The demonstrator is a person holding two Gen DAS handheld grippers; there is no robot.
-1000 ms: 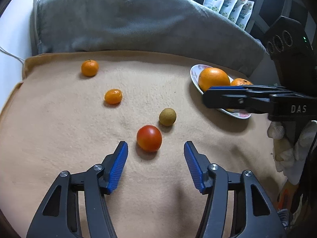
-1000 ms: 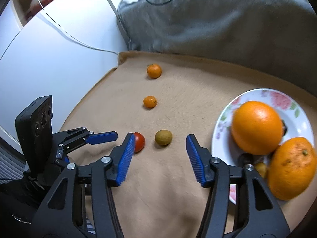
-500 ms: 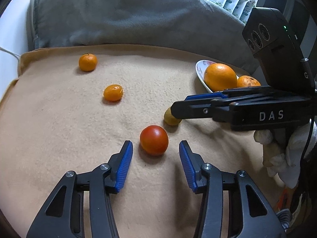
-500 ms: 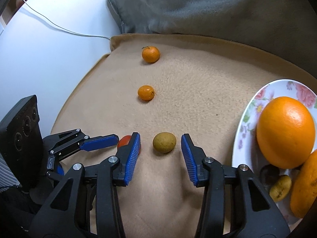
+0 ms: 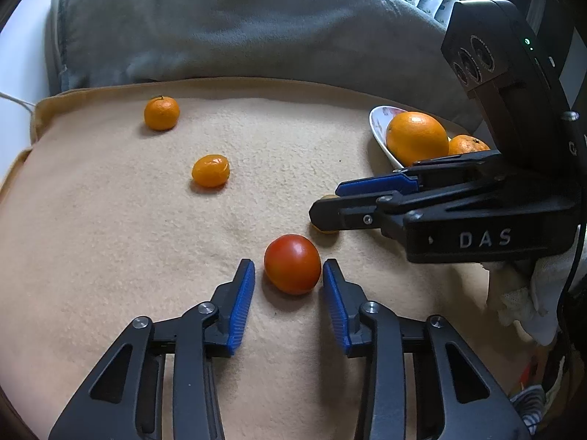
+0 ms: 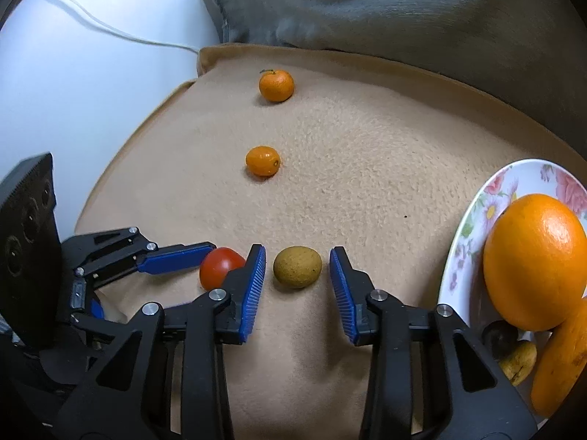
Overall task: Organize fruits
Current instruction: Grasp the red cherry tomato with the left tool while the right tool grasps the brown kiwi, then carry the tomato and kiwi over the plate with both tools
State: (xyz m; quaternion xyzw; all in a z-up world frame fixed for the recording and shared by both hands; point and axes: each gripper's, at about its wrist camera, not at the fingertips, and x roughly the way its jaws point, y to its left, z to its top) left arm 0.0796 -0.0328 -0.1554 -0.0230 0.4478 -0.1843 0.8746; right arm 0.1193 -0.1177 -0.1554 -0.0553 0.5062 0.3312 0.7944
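I'm working over the tan fleece blanket [image 6: 367,168], with the floral white plate [image 6: 473,216] at its right edge already carrying a large orange [image 6: 532,260] and a smaller one beside it. Two small loose oranges, a round mandarin [image 6: 276,85] and an oval kumquat-like one [image 6: 262,161], lie well apart further back.

My left gripper [image 5: 288,275] is parted, its blue pads bracketing the round red tomato [image 5: 292,264]; the right pad sits just beside the skin, the left has a gap. My right gripper [image 6: 298,267] is likewise parted around the small olive-brown fruit [image 6: 297,267], clear of it on both sides.

The two tools are crowded close together, so I judge the trick is to close each slowly and evenly. I'd slide the left gripper slightly right to centre the tomato, squeeze gently since it should bruise, then lift straight up before swinging toward the plate.
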